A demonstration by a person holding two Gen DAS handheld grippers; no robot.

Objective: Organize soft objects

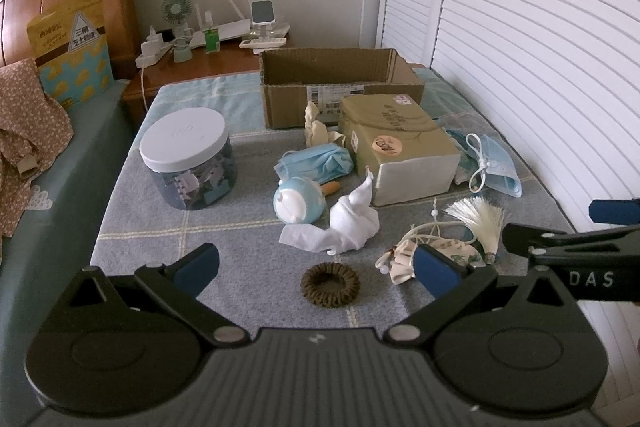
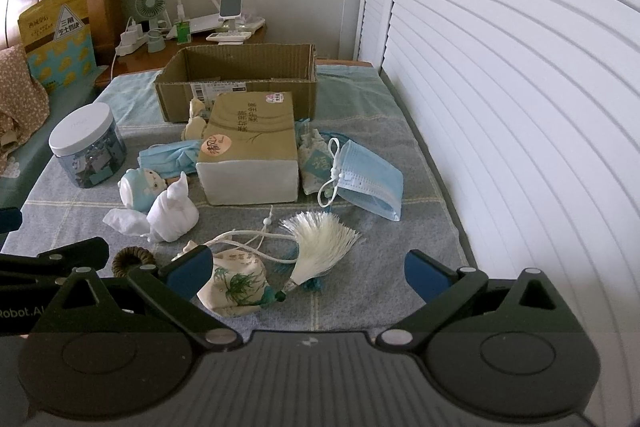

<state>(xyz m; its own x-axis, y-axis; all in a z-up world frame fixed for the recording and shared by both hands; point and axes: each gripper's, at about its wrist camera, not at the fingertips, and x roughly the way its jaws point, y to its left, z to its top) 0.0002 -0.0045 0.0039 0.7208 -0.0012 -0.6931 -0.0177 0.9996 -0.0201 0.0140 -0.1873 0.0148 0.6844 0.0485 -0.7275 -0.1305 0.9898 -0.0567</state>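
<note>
Soft items lie scattered on the grey checked cloth. In the left wrist view a brown hair tie (image 1: 330, 284) sits just ahead of my open left gripper (image 1: 316, 271), between its fingers. Beyond it are a white rolled cloth (image 1: 352, 221), a blue doll (image 1: 298, 199) and a crumpled blue mask (image 1: 316, 163). My right gripper (image 2: 308, 273) is open above a printed sachet pouch (image 2: 236, 287) with a white tassel (image 2: 320, 239). A folded blue mask (image 2: 368, 179) lies right of the tissue pack (image 2: 252, 155). An open cardboard box (image 2: 240, 75) stands at the back.
A clear jar with a white lid (image 1: 188, 155) stands at the left. A second small pouch (image 2: 316, 163) rests beside the tissue pack. White louvred doors (image 2: 520, 107) run along the right edge. A nightstand with a fan (image 1: 176, 11) and chargers sits behind.
</note>
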